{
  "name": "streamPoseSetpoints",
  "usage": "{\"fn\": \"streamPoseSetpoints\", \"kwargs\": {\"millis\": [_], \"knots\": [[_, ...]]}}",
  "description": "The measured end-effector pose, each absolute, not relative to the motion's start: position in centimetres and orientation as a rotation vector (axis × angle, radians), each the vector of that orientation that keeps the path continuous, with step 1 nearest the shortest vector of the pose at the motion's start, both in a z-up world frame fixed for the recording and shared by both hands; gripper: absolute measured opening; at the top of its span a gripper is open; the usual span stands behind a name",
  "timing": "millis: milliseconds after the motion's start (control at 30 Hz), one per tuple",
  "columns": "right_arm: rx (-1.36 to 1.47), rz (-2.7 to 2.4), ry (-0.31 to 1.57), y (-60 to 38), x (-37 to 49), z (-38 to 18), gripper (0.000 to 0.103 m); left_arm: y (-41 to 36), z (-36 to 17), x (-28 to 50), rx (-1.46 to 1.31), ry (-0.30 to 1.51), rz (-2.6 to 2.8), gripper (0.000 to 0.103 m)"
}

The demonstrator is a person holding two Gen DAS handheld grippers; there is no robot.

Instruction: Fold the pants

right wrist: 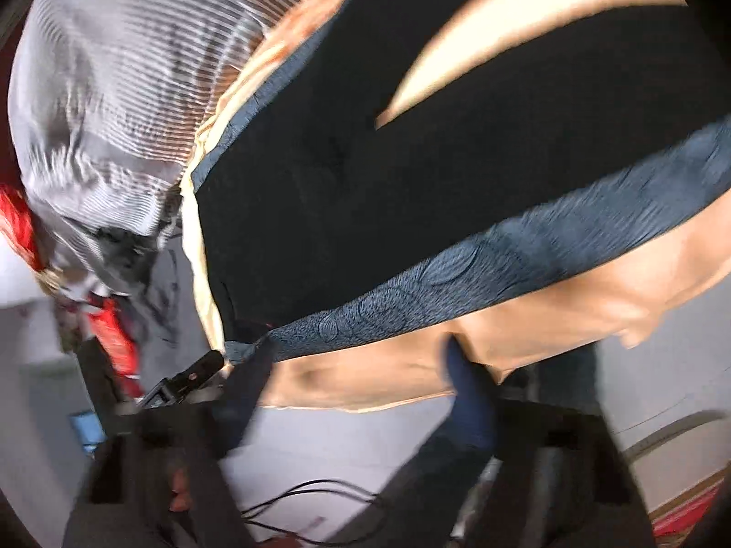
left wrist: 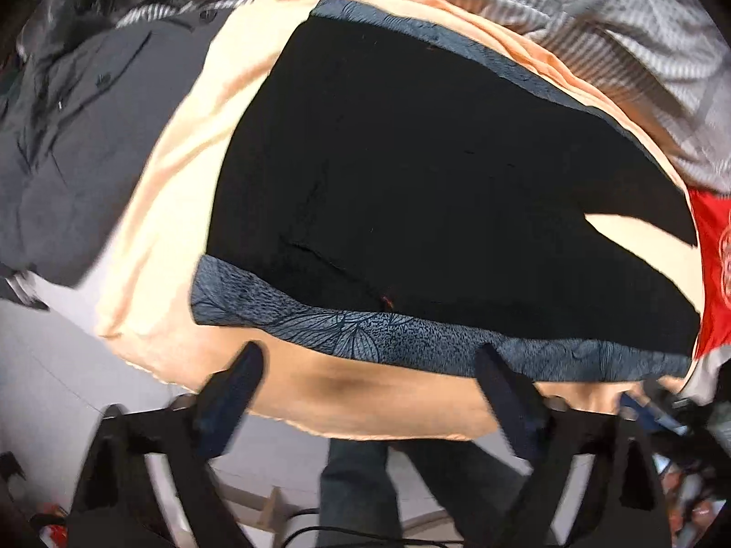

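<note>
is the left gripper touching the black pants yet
Apart. The left wrist view shows the left gripper open over the peach sheet, both fingertips short of the black pants.

Both views are bright and evenly lit, with soft daylight and no harsh glare. The fisheye lens bends the edges and leaves dark corners. The left wrist view is fairly sharp at centre, smeared toward the rim. The right wrist view is heavily motion-blurred throughout. The black pants show almost no detail.
</note>
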State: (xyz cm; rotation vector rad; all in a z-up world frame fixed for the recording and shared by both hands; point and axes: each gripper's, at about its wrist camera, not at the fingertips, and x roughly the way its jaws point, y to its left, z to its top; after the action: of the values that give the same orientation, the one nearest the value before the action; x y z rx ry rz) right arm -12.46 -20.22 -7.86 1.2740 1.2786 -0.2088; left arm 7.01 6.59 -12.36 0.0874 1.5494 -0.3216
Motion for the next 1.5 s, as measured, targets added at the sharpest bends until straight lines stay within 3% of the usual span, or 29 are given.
{"fn": "streamPoseSetpoints", "kwargs": {"millis": [233, 567, 633, 667, 1033, 1300, 1367, 1400, 1500], "knots": [[1.485, -0.153, 1.157, -19.9, -15.4, -16.2, 0.052, 8.0, -15.7, 6.6, -0.064, 1.570, -0.333, 0.088], [1.688, -0.077, 0.913, -21.0, -15.9, -20.1, 0.053, 10.7, -18.2, 5.0, -0.229, 1.628, -0.288, 0.088], [1.741, -0.045, 0.876, -21.1, -15.2, -20.1, 0.034, 11.0, -18.3, 5.0, -0.252, 1.628, -0.279, 0.088], [1.756, -0.032, 0.869, -21.3, -14.9, -19.7, 0.011, 11.1, -18.2, 5.1, -0.264, 1.624, -0.277, 0.088], [1.689, 0.164, 0.913, -23.8, -10.8, -11.9, 0.011, 13.8, -18.8, 5.4, -0.601, 1.573, -0.211, 0.088], [1.666, 0.230, 1.004, -23.8, -10.0, -12.4, 0.011, 11.2, -20.2, 6.7, -0.767, 1.513, -0.191, 0.088], [1.644, 0.235, 1.027, -23.9, -10.3, -12.5, 0.011, 10.8, -19.7, 7.3, -0.729, 1.485, -0.137, 0.062], [1.624, 0.233, 1.038, -24.1, -10.2, -12.3, 0.010, 10.8, -19.5, 7.5, -0.697, 1.493, -0.111, 0.038], [1.506, 0.251, 1.092, -24.5, -8.6, -10.5, 0.009, 11.5, -18.0, 7.8, -0.679, 1.461, -0.105, 0.024]]}}
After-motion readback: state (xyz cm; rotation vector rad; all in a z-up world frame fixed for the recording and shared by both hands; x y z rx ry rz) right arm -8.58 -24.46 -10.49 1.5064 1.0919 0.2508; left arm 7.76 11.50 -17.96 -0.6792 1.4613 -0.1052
